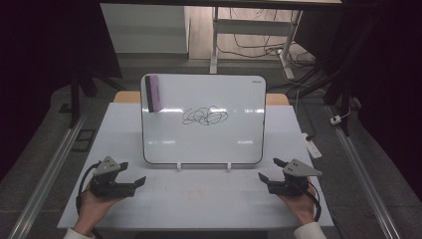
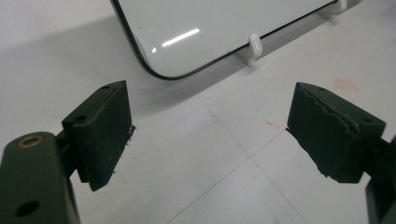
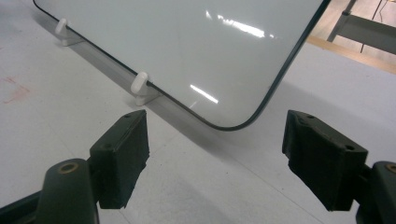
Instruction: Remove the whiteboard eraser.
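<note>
Whiteboard (image 1: 204, 134) stands propped upright, leaning back a little, at the middle of the table (image 1: 199, 199), closer to the far edge than the near one. It rests on two small white feet (image 1: 178, 167) along its lower edge. A black scribble (image 1: 205, 116) sits near the board's centre. An eraser (image 1: 152, 93), purple with a dark side, clings upright in the board's upper left corner.

Left gripper (image 1: 133, 175) lies low over the table near the near-left corner, held in the person's left hand (image 1: 94, 205); jaws spread wide, nothing between them. In the left gripper view the board's lower left corner (image 2: 154, 70) is ahead of the jaws, apart from them.

Right gripper (image 1: 271, 169) sits near the near-right corner in the right hand (image 1: 301, 206); jaws likewise released and empty. In the right gripper view the board's lower right corner (image 3: 233, 123) lies ahead between the two jaws, not touched.

Faint reddish marks (image 2: 345, 85) on the table surface in front of the board.
</note>
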`<state>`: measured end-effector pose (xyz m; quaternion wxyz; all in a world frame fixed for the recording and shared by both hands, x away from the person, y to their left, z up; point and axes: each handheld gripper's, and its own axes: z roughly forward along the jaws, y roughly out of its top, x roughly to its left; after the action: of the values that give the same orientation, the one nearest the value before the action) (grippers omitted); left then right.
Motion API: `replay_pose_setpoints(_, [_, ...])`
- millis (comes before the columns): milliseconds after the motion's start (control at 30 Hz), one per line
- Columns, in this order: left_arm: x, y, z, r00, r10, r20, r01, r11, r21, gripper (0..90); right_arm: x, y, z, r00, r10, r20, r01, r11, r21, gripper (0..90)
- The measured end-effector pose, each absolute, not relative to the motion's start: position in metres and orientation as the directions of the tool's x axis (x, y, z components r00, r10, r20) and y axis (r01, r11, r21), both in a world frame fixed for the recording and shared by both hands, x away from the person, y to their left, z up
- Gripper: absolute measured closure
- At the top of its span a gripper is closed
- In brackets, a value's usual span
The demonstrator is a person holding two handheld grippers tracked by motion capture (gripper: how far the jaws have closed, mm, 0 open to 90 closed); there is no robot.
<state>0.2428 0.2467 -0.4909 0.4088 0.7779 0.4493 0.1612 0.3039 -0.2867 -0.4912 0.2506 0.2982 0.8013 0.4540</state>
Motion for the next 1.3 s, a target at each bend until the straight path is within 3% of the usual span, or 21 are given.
replay_pose_setpoints(467, [0.255,0.238,-0.456,0.553,0.823,-0.133,0.547,-0.238,0.803,15.7,0.306,-0.282,-0.493,-0.701,0.7,-0.137,0.248,0.419,0.874,22.5])
replay_pose_setpoints(1067, [0.325,0.233,-0.408,0.516,0.84,-0.165,0.562,-0.187,0.805,18.8,0.306,-0.284,-0.498,-0.699,0.703,-0.134,0.257,0.421,0.87,21.6])
replay_pose_setpoints(1300, [0.353,0.23,-0.385,0.493,0.859,-0.139,0.534,-0.173,0.828,20.8,0.307,-0.284,-0.5,-0.697,0.704,-0.136,0.265,0.429,0.863,21.6])
